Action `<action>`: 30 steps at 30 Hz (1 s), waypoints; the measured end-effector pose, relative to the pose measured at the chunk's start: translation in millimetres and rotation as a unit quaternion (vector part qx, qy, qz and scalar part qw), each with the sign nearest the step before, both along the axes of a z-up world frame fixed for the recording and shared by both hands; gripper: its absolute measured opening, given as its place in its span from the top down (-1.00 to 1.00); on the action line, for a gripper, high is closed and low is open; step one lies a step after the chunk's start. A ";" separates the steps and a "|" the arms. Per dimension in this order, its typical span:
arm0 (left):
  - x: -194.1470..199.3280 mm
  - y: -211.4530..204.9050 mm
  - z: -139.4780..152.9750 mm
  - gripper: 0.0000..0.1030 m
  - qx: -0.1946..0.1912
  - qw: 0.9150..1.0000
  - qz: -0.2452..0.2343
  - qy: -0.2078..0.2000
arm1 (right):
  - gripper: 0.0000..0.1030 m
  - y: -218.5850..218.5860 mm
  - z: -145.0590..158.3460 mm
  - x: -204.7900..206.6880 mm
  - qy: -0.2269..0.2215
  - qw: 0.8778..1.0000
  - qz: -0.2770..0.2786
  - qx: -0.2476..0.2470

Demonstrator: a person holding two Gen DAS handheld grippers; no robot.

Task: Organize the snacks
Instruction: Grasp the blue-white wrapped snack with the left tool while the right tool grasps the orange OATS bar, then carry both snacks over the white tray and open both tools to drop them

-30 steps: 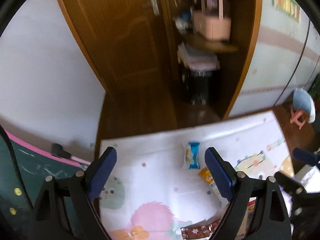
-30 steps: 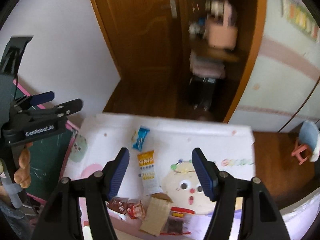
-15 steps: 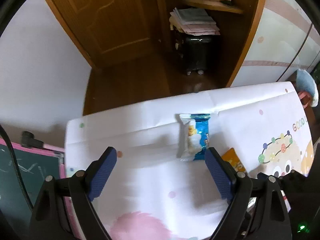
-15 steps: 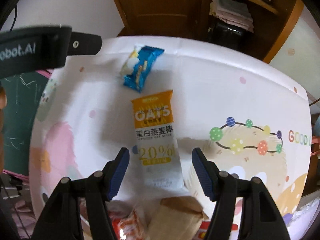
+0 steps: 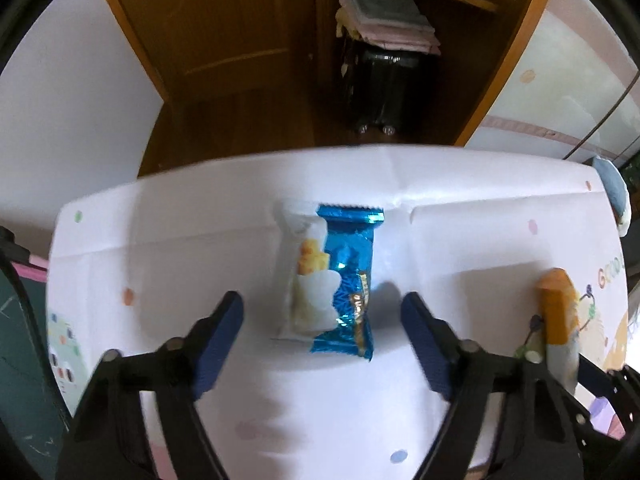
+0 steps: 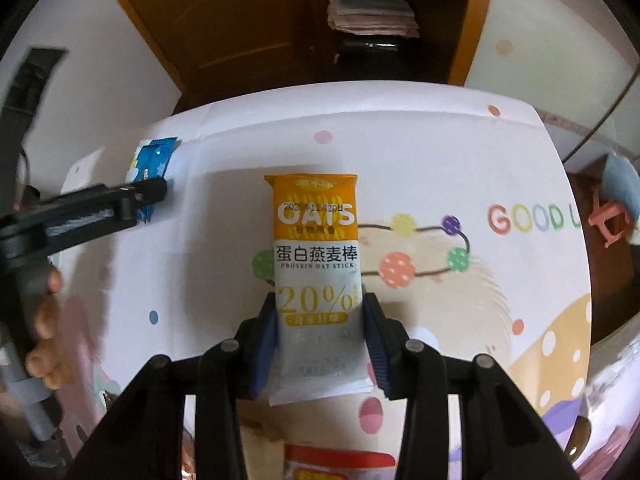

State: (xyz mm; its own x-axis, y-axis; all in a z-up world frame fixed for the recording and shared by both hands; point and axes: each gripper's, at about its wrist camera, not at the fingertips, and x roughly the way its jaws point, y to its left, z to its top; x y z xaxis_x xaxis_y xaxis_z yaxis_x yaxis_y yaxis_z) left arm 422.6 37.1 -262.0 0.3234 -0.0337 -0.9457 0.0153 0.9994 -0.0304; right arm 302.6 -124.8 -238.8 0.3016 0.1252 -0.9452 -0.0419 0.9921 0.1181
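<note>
A blue and white snack packet (image 5: 332, 280) lies flat on the white cartoon-print tablecloth (image 5: 200, 248). My left gripper (image 5: 322, 322) hangs just above it with its jaws closing. The packet's near end sits between the fingers, with a gap on both sides. An orange and white oat stick packet (image 6: 316, 264) lies lengthwise in the right wrist view. My right gripper (image 6: 320, 344) is closing on its lower half, and both blue pads (image 6: 266, 344) rest against its long edges. The same oat stick (image 5: 556, 312) shows at the right edge of the left wrist view.
More snack packets, one red (image 6: 336, 464) and one brown (image 6: 256, 440), lie at the near table edge. A wooden door (image 5: 224, 32), a shelf with folded cloths (image 5: 384, 20) and a dark wheeled case (image 5: 384, 88) stand beyond the table. A person's hand (image 6: 44, 320) holds the left gripper's handle.
Both grippers have dropped close to the table and their jaws have narrowed. The right one now clasps the oat stick; the left one straddles the blue packet.
</note>
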 end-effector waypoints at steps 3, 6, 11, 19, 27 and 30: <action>-0.7 -1.9 0.7 -0.34 -0.005 1.000 0.006 -0.011 | 0.21 5.1 -0.5 -3.6 -0.005 1.000 0.007 -0.004; -5.4 -5.2 3.9 0.34 -0.007 1.000 -0.009 -0.024 | 0.21 7.6 -1.2 -4.2 -0.009 1.000 0.010 -0.012; -16.7 -7.5 7.2 0.37 0.018 1.000 -0.015 -0.017 | 0.23 6.7 1.4 -3.8 0.001 1.000 0.010 0.002; -60.8 -8.1 57.6 0.37 0.031 0.998 -0.041 -0.032 | 0.23 6.9 47.7 -24.3 -0.033 0.999 0.014 0.020; -150.1 -10.8 174.7 0.37 0.029 0.990 -0.083 -0.106 | 0.23 6.8 143.5 -79.2 -0.110 0.992 0.029 0.045; -189.3 -10.3 213.4 0.37 0.023 0.986 -0.094 -0.134 | 0.23 8.0 181.8 -113.0 -0.144 0.987 0.043 0.058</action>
State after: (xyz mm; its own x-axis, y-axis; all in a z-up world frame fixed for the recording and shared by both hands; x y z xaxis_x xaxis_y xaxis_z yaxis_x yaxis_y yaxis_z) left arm 233.3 26.9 -48.6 0.5535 -0.0762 -0.8293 0.2026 0.9782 0.0453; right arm 189.6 -116.8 -57.0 0.5388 0.2649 -0.7997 -0.1743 0.9638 0.2018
